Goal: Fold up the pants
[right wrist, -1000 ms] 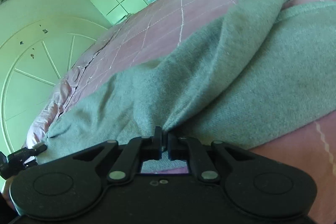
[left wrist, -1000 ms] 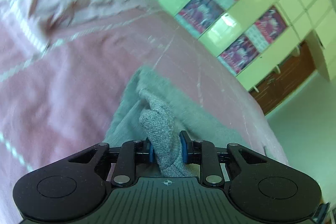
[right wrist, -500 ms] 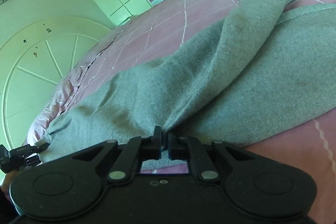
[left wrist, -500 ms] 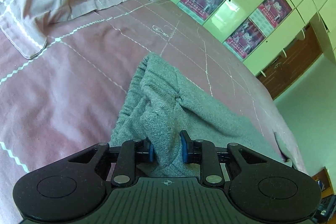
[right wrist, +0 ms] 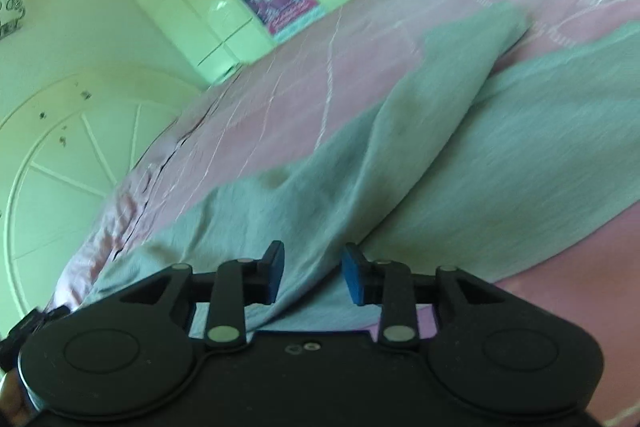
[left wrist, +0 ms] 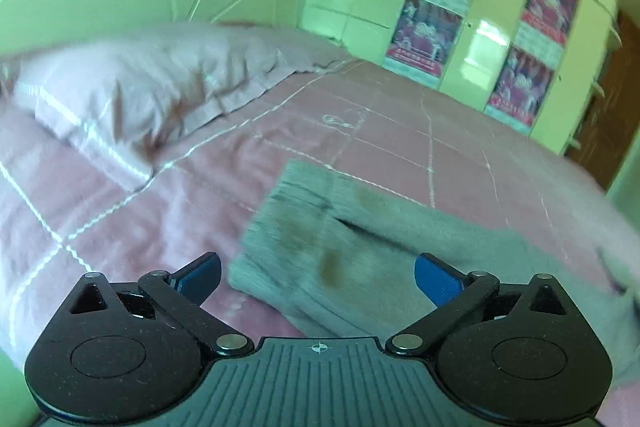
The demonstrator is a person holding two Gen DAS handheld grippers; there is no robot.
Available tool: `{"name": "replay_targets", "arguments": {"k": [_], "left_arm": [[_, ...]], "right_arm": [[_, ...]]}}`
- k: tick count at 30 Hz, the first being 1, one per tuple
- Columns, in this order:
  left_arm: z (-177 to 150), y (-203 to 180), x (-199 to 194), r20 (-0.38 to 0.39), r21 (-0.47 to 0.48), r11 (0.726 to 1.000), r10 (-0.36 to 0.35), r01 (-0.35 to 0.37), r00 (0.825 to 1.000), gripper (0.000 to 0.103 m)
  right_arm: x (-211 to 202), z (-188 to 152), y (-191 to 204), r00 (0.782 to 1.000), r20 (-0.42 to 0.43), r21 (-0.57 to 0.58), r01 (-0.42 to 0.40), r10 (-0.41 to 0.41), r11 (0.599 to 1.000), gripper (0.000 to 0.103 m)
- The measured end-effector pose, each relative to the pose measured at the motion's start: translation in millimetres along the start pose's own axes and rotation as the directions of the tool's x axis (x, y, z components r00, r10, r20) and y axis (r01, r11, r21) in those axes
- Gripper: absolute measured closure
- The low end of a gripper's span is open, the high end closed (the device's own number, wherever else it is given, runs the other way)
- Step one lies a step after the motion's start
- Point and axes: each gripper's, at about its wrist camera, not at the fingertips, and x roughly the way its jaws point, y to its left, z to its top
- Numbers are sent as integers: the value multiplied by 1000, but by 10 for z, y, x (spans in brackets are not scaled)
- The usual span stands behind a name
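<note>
The grey pants (left wrist: 340, 243) lie on the pink bedspread (left wrist: 120, 211), one end flat in front of my left gripper (left wrist: 318, 277). That gripper is wide open just above the cloth and holds nothing. In the right wrist view the pants (right wrist: 460, 155) spread across the bed with one leg folded over the other. My right gripper (right wrist: 312, 277) is open, its blue pads (right wrist: 354, 281) on either side of a raised fold of the cloth without pinching it.
A pink pillow (left wrist: 140, 87) lies at the head of the bed, left of the pants. A pale round headboard (right wrist: 60, 155) and white wardrobe doors with posters (left wrist: 436, 3) stand behind the bed. A brown door (left wrist: 608, 99) is at far right.
Both grippers were shut on the grey cloth and have opened and let it go. The left gripper's end of the pants has dropped flat on the bed. Both views have swung.
</note>
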Motion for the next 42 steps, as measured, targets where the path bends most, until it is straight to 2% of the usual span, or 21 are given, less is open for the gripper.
{"name": "replay_targets", "arguments": {"k": [4,8,10,11,13,14,18,22,23,25,26,27,28,31,34,35,36,38,39,40,42], "left_arm": [[-195,-647,60,-40,126,991,-38,43,998,0],[-337,-1082,241,-145,168,986,20,5,989,0],[-445,-1268,309,-173,284,957,113,-61,978,0],[-475,-1332,317,-183,307,949,132,-72,974,0],[-461,-1341,297,-197,300,952,131,-67,972,0],[-462,-1328,290,-206,294,954,123,-59,971,0],[-472,-1336,276,-210,286,957,110,-47,971,0],[-479,-1334,277,-205,283,958,103,-41,973,0],[-463,-1315,303,-208,279,960,99,-38,973,0],[-454,-1310,295,-212,280,959,92,-30,973,0],[-444,-1294,306,-213,282,959,88,-25,973,0],[-442,-1277,311,-211,281,960,82,-20,974,0],[-445,-1266,313,-211,279,960,78,-16,974,0],[-461,-1271,314,-209,281,959,77,-16,975,0],[-458,-1259,320,-212,276,961,73,-12,975,0],[-456,-1252,321,-213,274,962,71,-10,974,0],[-454,-1248,320,-214,273,962,68,-7,974,0],[-449,-1238,322,-216,272,962,64,-3,974,0],[-451,-1234,321,-215,271,963,62,-1,975,0],[-451,-1231,323,-214,269,963,61,-1,975,0],[-456,-1237,322,-211,271,963,62,-3,976,0]], "right_arm": [[45,266,17,993,66,-67,103,-98,992,79],[297,493,132,984,86,-154,169,-157,974,79],[483,542,156,979,65,-192,204,-195,960,79],[575,546,158,976,47,-211,220,-215,952,79],[696,522,147,969,17,-245,243,-246,939,85],[713,500,138,964,11,-262,259,-265,930,103],[427,367,78,956,41,-246,293,-292,924,103],[90,49,-262,942,-43,-127,325,-333,937,103],[34,6,-317,947,-52,-111,310,-317,944,103],[-116,56,-350,959,-4,-71,281,-282,957,103],[-169,102,-302,962,41,-90,273,-271,958,102],[-187,170,-254,961,83,-120,271,-262,955,92],[-145,242,-180,960,105,-154,274,-260,949,87],[176,431,36,955,106,-284,295,-275,912,86],[618,521,151,922,96,-421,379,-375,824,83],[718,559,142,911,91,-448,399,-403,800,98],[728,618,116,906,96,-437,411,-412,800,103],[428,735,64,924,153,-332,383,-351,862,103],[218,751,82,923,197,-296,376,-329,878,103],[12,730,75,925,222,-253,361,-309,898,103],[-295,569,-62,928,212,-157,342,-307,926,103]]}}
